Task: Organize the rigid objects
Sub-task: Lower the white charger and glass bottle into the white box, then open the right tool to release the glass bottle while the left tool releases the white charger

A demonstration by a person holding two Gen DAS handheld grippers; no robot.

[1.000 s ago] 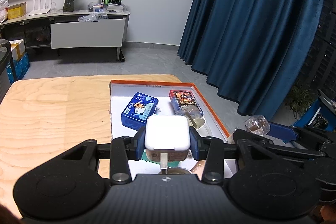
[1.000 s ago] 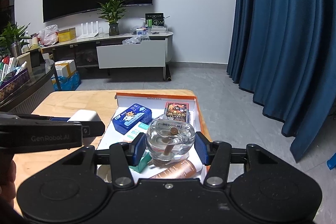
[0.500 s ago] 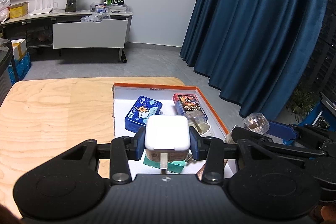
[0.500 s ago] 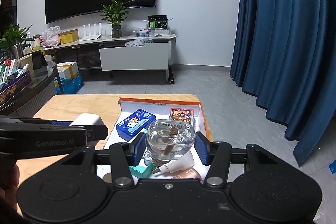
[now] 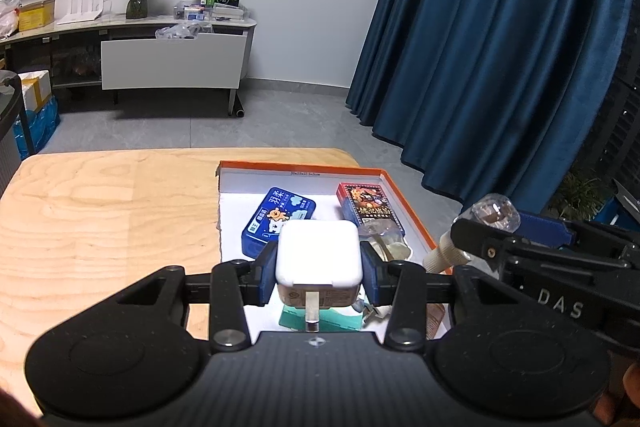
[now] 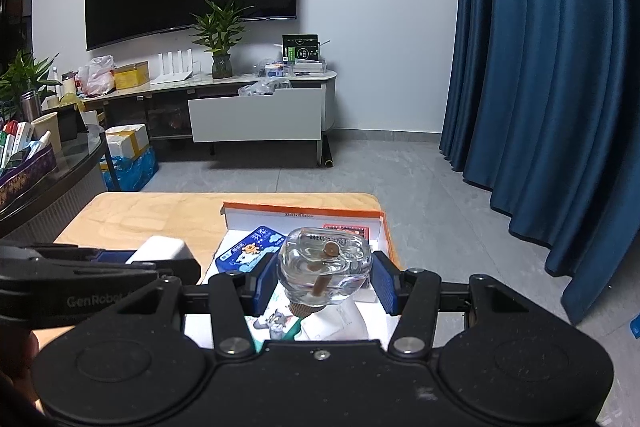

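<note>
My left gripper (image 5: 319,267) is shut on a white square charger (image 5: 318,253), held above the near end of an orange-rimmed white box (image 5: 404,203). My right gripper (image 6: 325,277) is shut on a clear glass bottle (image 6: 325,267) with a brown stem, held over the same box (image 6: 386,231). In the box lie a blue tin (image 5: 278,217), a red card pack (image 5: 366,205) and a teal packet (image 5: 324,321). The right gripper with the bottle (image 5: 494,213) shows at the right of the left wrist view. The charger (image 6: 160,249) shows at the left of the right wrist view.
The box sits on a light wooden table (image 5: 100,219). A blue curtain (image 5: 500,47) hangs to the right. A white TV cabinet (image 6: 256,115) with a plant stands at the far wall. A dark glass table (image 6: 48,163) with clutter is at the left.
Both grippers have drawn back and risen a little with their objects still held. The box and its contents look farther away and have not moved.
</note>
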